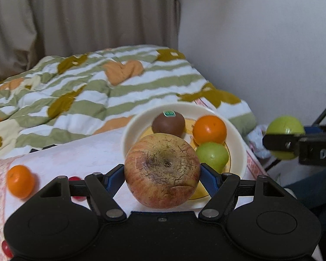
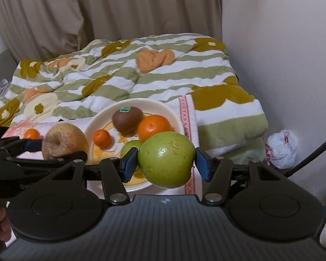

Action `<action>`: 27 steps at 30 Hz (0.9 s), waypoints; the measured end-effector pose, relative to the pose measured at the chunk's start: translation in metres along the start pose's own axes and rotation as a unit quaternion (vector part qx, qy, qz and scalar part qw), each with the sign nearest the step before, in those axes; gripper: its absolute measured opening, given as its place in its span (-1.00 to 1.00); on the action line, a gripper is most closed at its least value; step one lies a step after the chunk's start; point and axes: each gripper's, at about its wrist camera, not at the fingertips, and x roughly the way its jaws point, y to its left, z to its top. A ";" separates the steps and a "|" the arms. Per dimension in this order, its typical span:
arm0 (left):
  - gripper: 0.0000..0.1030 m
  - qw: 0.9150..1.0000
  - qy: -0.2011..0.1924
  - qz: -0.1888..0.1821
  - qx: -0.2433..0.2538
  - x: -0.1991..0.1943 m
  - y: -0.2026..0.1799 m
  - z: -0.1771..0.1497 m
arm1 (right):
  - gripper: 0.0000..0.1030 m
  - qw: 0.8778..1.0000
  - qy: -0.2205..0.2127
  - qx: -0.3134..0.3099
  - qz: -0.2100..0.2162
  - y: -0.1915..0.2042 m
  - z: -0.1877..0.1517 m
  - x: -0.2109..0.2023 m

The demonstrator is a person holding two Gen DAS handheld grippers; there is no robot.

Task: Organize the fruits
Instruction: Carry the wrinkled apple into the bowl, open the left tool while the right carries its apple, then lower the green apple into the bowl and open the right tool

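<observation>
My left gripper (image 1: 162, 177) is shut on a cracked red-yellow apple (image 1: 162, 170), held above the near rim of a cream bowl (image 1: 128, 134). The bowl holds a kiwi (image 1: 168, 124), an orange (image 1: 209, 129) and a small green fruit (image 1: 213, 156). My right gripper (image 2: 164, 163) is shut on a green apple (image 2: 166, 159), held above the bowl's (image 2: 97, 119) right front edge. In the right wrist view the bowl also holds a small mandarin (image 2: 101, 138), the kiwi (image 2: 127, 119) and the orange (image 2: 154, 127). The red apple (image 2: 64, 142) shows at left there.
A loose mandarin (image 1: 19, 181) and small red fruits (image 1: 75, 179) lie on the pink-white cloth (image 1: 76, 152) left of the bowl. A striped floral blanket (image 1: 87, 91) is heaped behind. A white plastic bag (image 2: 281, 149) lies by the wall at right.
</observation>
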 end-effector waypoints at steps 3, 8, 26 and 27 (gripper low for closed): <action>0.50 1.000 0.017 -0.008 0.014 0.017 -0.004 0.000 | 0.40 1.000 0.006 0.008 -0.007 -0.004 0.001 0.007; 0.50 0.999 0.026 -0.014 0.042 0.032 -0.011 0.005 | 0.40 1.000 0.012 0.022 -0.017 -0.008 0.002 0.016; 0.99 1.000 -0.001 -0.010 0.022 0.004 0.012 0.009 | 0.40 1.000 0.009 0.014 -0.005 0.010 0.025 0.034; 0.99 1.000 -0.002 -0.008 0.020 0.001 0.014 0.009 | 0.40 1.000 0.010 0.011 -0.002 0.014 0.027 0.036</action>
